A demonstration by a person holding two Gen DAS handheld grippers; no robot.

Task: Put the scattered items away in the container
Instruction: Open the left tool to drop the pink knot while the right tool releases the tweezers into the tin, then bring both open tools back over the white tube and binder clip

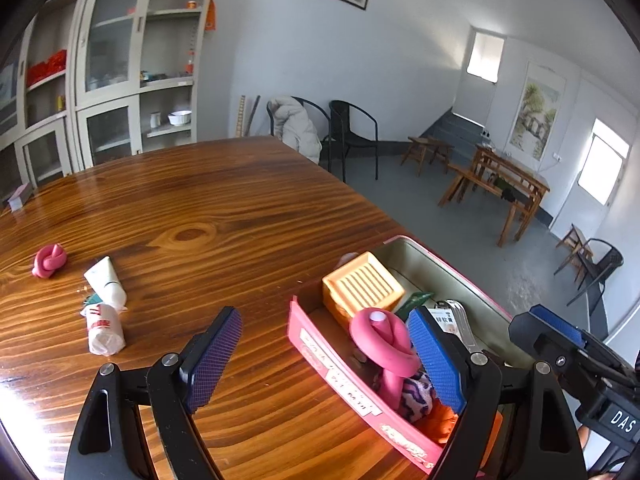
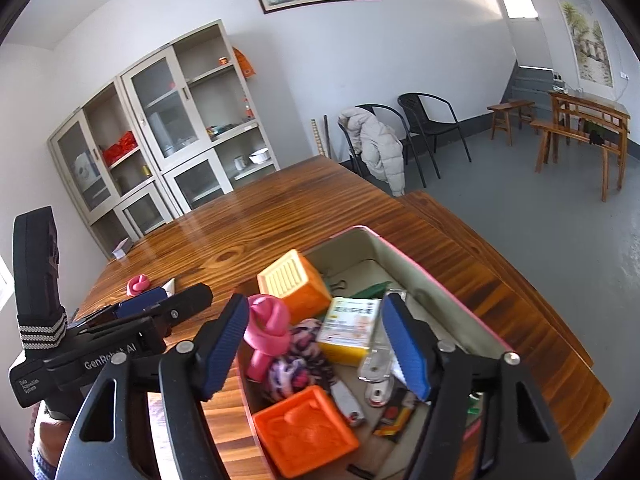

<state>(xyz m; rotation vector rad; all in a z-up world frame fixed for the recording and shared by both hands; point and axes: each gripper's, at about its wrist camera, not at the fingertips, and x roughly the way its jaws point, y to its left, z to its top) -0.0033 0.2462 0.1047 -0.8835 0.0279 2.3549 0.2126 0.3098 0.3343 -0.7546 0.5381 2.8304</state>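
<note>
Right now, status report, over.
Both grippers open, left gripper and right gripper empty. Pink knot, tube, wrapped roll outside container. Path unobstructed.

Glossy varnished wood tabletop; matt, smooth tin-like container interior; rubbery pink knot; woolly purple cloth; blue claw pads finely textured, on black plastic

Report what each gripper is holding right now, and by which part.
Nothing is held. The left gripper and the right gripper both stand open over the container, their pads clear of the items inside.
</note>
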